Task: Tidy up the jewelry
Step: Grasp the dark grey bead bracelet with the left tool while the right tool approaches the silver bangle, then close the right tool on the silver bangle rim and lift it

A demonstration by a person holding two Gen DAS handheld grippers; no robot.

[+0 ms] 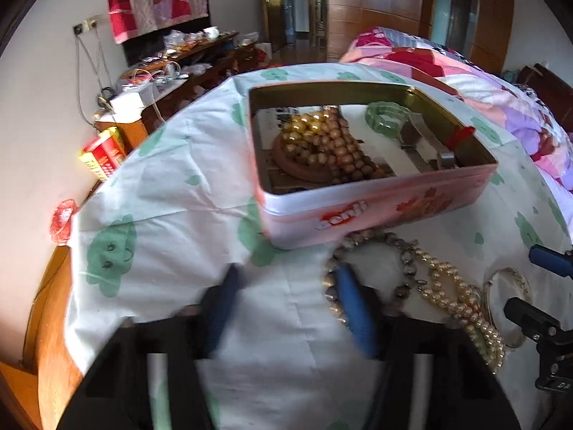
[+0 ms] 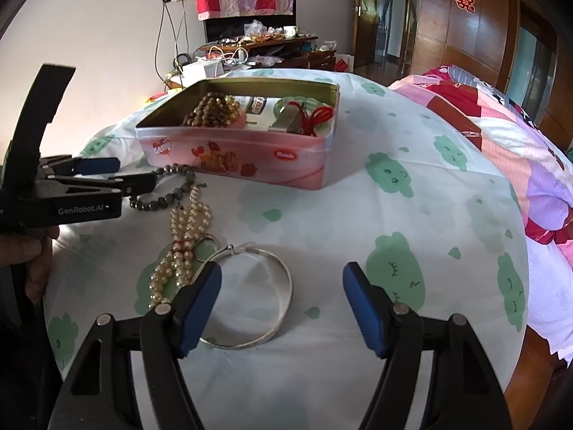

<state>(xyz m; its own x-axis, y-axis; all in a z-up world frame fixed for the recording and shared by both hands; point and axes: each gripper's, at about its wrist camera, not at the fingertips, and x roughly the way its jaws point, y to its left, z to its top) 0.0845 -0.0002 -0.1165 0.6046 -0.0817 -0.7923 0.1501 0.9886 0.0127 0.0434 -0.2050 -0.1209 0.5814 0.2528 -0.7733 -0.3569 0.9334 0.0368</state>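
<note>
My matt blue rubbery finger pads (image 2: 202, 297) on black plastic arms, glossy pink printed metal tin (image 2: 250, 159) with brassy inside, beside it lustrous cream pearl strand (image 2: 186, 240), polished silver metal bangle (image 2: 279, 279), matt white green-printed cloth (image 2: 358, 215)

You can read "GenRobot.AI" on the left gripper (image 2: 138, 175) body (white on black). The pink tin (image 2: 250, 159) shows a red logo, too blurred to spell. A red double-happiness sign (image 2: 464, 0) hangs on the wardrobe door.

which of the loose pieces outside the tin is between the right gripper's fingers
The silver bangle: a plain metal hoop between the open right gripper's fingers; the pearl strand and dark bead bracelet lie farther left.
</note>
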